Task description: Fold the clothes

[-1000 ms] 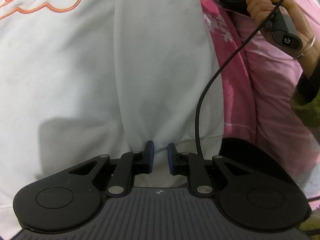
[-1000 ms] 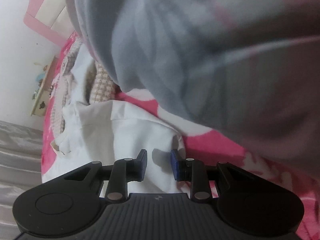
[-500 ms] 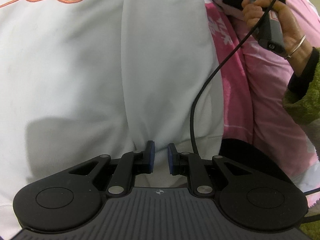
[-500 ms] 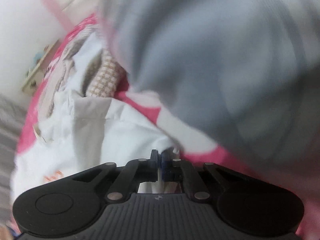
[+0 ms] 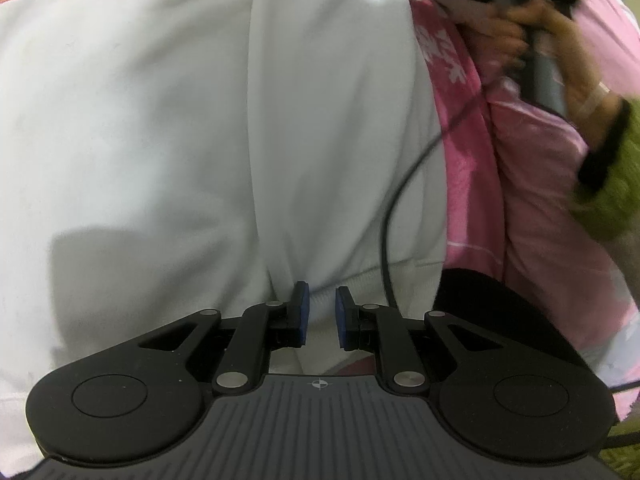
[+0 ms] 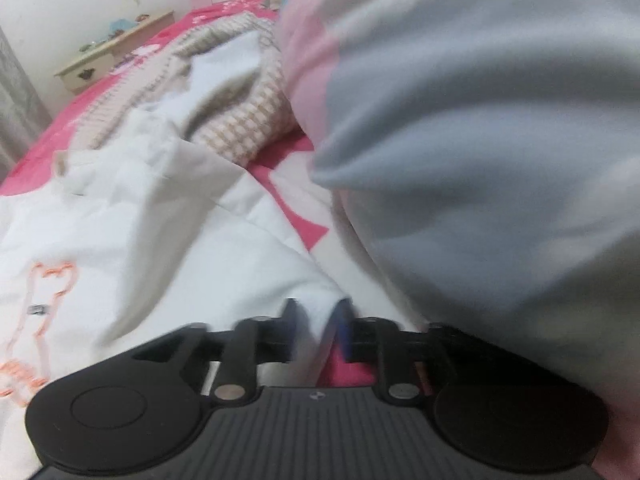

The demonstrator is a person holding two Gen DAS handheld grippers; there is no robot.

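A white sweatshirt point(image 5: 160, 140) with an orange outline print lies spread on the bed, one sleeve point(image 5: 332, 120) folded down its body. My left gripper point(image 5: 322, 312) hovers at the lower hem, its pads a little apart and pressing on nothing I can see. In the right wrist view the same sweatshirt point(image 6: 180, 240) lies to the left. Its corner pokes up between the pads of my right gripper point(image 6: 320, 320), whose jaws are opening. The picture there is blurred with motion.
A person's hand point(image 5: 520, 28) in a green sleeve holds the right gripper at the top right, and a black cable point(image 5: 388, 232) trails across the pink bed cover point(image 5: 540, 200). A grey and pink garment point(image 6: 480, 120) looms close on the right. A beige checked garment point(image 6: 248, 120) lies behind.
The right gripper shut on the white cloth half a second ago and now stands apart again; its view has rolled and lifted. The left gripper has stayed where it was.
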